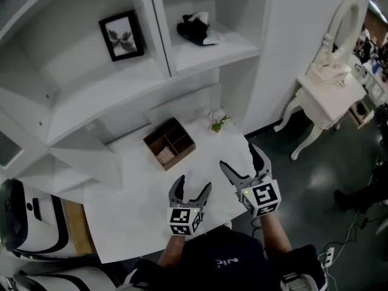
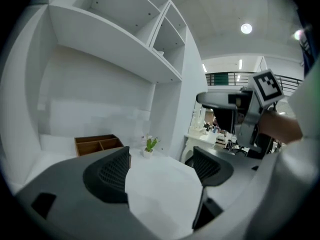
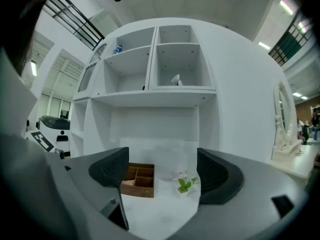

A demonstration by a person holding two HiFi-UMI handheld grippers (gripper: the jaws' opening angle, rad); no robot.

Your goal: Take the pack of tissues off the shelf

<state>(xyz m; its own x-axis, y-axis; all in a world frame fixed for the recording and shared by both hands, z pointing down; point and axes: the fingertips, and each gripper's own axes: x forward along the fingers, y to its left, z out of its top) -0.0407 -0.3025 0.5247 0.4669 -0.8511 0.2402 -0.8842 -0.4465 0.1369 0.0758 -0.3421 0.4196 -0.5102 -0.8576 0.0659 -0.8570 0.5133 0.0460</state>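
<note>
Head view, L to R. White shelf unit (image 1: 85, 111) stands behind and above the table (image 1: 130, 211). Left compt: black picture frame (image 1: 122, 35), standing against the back wall. On the table under the shelf: wooden box (image 1: 169, 143) w/ dividers, open top, near the back wall.

left gripper (image 1: 194, 182): held over the table's front part, well apart from the box. Jaws spread, nothing btw them; left gripper view shows only bare table surface there.

pack of tissues (image 1: 197, 28): dark pack w/ white tissue sticking out. Sits in the compt just right of the frame's, one level above the table, well apart from both grippers. In right gripper view it shows as a small white shape in the lower right compt.

Small potted plant (image 1: 218, 123) on the table, right of the box, near the back wall.

right gripper (image 1: 237, 155): near the table's right front corner, jaws wide apart, empty. Box and plant show far off btw them in its view.

Far right, on the floor: white vanity (image 1: 324, 93) w/ oval mirror, apart from the shelf unit
</note>
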